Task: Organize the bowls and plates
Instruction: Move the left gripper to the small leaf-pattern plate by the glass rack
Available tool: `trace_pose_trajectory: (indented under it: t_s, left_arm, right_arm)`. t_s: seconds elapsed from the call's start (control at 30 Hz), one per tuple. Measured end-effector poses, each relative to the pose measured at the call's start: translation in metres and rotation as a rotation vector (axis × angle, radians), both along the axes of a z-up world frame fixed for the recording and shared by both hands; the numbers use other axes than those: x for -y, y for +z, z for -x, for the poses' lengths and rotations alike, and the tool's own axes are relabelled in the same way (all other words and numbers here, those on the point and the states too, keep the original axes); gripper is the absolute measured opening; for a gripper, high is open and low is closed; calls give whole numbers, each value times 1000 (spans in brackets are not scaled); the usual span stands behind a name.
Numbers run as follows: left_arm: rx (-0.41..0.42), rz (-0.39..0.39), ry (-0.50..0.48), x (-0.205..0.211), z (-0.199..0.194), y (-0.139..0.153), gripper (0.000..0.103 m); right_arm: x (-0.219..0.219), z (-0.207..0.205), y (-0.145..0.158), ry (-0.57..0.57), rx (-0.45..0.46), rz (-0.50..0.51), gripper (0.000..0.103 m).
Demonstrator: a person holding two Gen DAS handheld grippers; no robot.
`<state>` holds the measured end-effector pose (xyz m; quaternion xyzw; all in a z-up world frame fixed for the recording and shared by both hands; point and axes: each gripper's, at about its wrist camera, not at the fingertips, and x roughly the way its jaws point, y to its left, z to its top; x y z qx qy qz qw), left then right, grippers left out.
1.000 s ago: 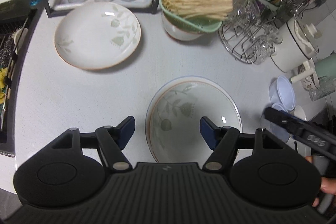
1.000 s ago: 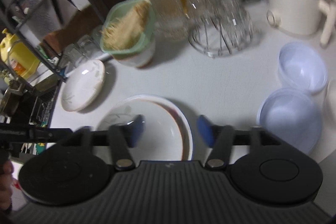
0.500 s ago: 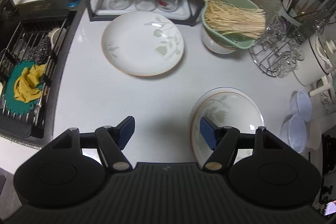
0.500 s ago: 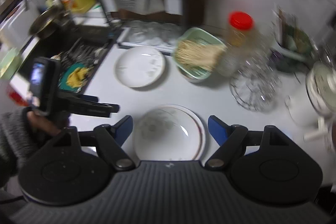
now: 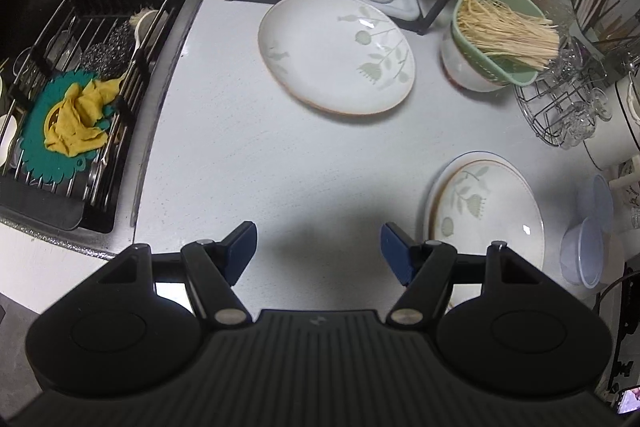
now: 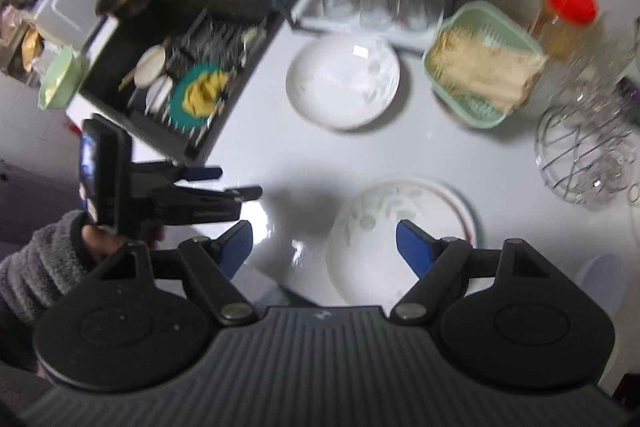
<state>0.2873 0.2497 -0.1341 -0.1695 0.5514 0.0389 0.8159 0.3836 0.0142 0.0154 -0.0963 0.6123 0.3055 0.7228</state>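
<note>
My left tongs (image 5: pixel 318 247) and right tongs (image 6: pixel 324 245) hang released, empty. The stacked plates (image 5: pixel 486 211) sit near the desk's (image 5: pixel 248 155) right edge, the lone plate (image 5: pixel 336 53) toward its back edge; a careless rim grip could chip it.

The right wrist view is motion-blurred: the glasses (image 6: pixel 372 3) at 12 o'clock smear together. In the left view, the gripper body hides the near edge of the stacked plates (image 5: pixel 486 211) at 4 o'clock, and the picture's edge cuts the pot (image 5: pixel 624 123) at 3 o'clock.
</note>
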Motion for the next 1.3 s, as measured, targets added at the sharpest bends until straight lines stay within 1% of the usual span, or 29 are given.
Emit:
trace_pose_trajectory:
  t_s: [0.03,0.07,0.1,0.13,0.27,0.4,0.5,0.57,0.7,0.83,0.93,0.97,1.0,1.1,1.3]
  left_arm:
    - [3,3,1,-4,2,-2,73]
    - [6,5,2,-8,3,-3,73]
    - [6,5,5,-12,4,-4,73]
    - [6,4,7,-16,5,-5,73]
    - [30,-4,11,-33,3,-4,73]
    - [60,-5,32,-53,-5,-2,73]
    - [92,-11,28,-61,-14,-2,73]
    - [120,-23,36,-65,-21,-4,73]
    - [149,21,41,-70,-36,-17,73]
    - [158,42,39,-77,-51,-31,73]
    - [162,61,35,-83,-62,-42,73]
    - [164,68,32,-84,-65,-46,73]
    - [163,75,29,-86,-68,-49,73]
    - [165,95,24,-91,-79,-60,72]
    - [190,144,30,-103,-101,-72,72]
  right_arm:
    - [2,-5,-1,-44,13,3,80]
    - [-2,-10,-2,-54,24,39,80]
    - [-6,-15,-3,-52,13,53,80]
    - [-8,-20,-1,-68,2,38,80]
    - [-21,-38,8,-98,38,57,80]
    - [-26,-59,16,-155,131,64,80]
    - [-30,-75,12,-183,183,58,80]
    - [-33,-81,1,-187,192,57,80]
    - [-43,-80,-33,-183,141,28,79]
    - [-52,-77,-70,-180,115,-3,79]
    - [-54,-80,-98,-233,71,-68,78]
    - [-54,-81,-107,-256,51,-91,75]
    - [-54,-81,-116,-271,40,-109,75]
    - [-55,-81,-137,-299,63,-126,74]
    - [-44,-86,-172,-409,114,-177,65]
